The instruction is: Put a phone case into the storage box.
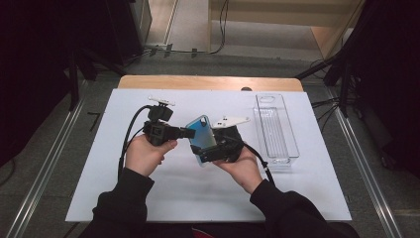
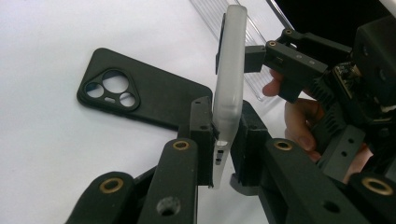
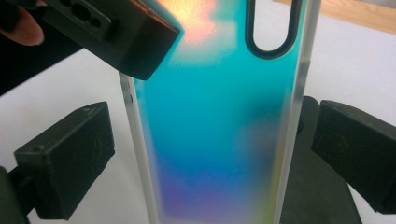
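- White board (image 1: 163,198) covers a wooden table whose far edge (image 1: 208,82) shows beyond it; grey floor and dark stands ring the table, and we cannot make out what the dark masses at either side are.
- We see a clear tray (image 1: 275,128) lying near the board's right edge, long side running toward the far edge; in the left gripper view only a ribbed corner of it (image 2: 210,9) appears, cut off by the frame.
- We hold an iridescent case (image 1: 202,137) upright above the middle of the board, between the two grippers.
- Our left gripper (image 2: 223,140) is clamped on the case's frosted edge (image 2: 229,84), one jaw on each face; its cable trails toward the near edge.
- Our right gripper (image 3: 210,154) has its jaws on either side of the case (image 3: 219,130). The jaws sit just beside the case's rims, and we cannot tell whether they press on it, because the case hides the contact and the close view is blurred.
- Our left hand (image 1: 144,154) and right hand (image 1: 245,168) wrap the handles; sleeves run off the bottom.
- We see a black case (image 2: 140,91) lying flat on the board with its camera cut-out up, one corner hidden behind the left jaw.
- The iridescent case's top and bottom are cropped in the right gripper view.
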`<state>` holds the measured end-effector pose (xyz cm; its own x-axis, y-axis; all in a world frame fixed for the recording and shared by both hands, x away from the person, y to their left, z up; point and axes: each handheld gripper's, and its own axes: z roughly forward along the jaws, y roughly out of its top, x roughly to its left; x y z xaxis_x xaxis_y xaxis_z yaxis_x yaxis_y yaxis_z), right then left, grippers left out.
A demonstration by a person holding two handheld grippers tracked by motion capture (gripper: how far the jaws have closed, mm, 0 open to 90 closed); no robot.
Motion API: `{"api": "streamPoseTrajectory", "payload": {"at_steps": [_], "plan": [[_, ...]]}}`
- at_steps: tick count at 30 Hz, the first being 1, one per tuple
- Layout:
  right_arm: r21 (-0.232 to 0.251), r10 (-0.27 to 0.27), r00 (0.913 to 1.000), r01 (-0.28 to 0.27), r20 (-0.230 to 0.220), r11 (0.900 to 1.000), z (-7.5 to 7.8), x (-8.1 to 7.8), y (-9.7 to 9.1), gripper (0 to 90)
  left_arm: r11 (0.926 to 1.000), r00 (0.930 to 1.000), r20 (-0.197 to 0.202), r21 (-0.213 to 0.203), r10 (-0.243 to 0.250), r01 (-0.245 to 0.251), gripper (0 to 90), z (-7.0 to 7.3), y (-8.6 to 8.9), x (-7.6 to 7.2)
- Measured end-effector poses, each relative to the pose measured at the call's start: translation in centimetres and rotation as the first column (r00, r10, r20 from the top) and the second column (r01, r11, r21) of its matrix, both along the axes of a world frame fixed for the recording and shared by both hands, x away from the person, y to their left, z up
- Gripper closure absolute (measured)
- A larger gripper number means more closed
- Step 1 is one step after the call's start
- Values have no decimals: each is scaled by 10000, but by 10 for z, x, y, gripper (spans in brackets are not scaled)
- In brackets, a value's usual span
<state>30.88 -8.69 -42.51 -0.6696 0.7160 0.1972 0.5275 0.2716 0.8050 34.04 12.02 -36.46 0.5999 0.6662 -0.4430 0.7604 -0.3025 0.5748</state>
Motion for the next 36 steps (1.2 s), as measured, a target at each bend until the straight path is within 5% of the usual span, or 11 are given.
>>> {"api": "streamPoseTrajectory", "payload": {"at_steps": [15,23,27,31,36], "plan": [[-241,108,9996,-102,258,9997,-1,2,6,151,10000,10000,78,23,-42,42,792,-1,-6,-5],[-314,-94,10000,95,12,9995,-4,10,-1,151,9999,9999,-138,-143,-65,63,544,7,-2,-5],[-306,-324,9995,324,-14,9990,-4,14,-12,151,9987,9986,349,-323,-387,399,371,7,1,-5],[-217,-427,9991,427,-11,9989,-1,17,-22,151,9980,9875,1457,281,-608,573,351,3,3,-6],[-231,-332,9994,332,-6,9992,1,20,-32,151,9934,9866,1164,54,-1146,1148,319,-9,9,-3]]}}
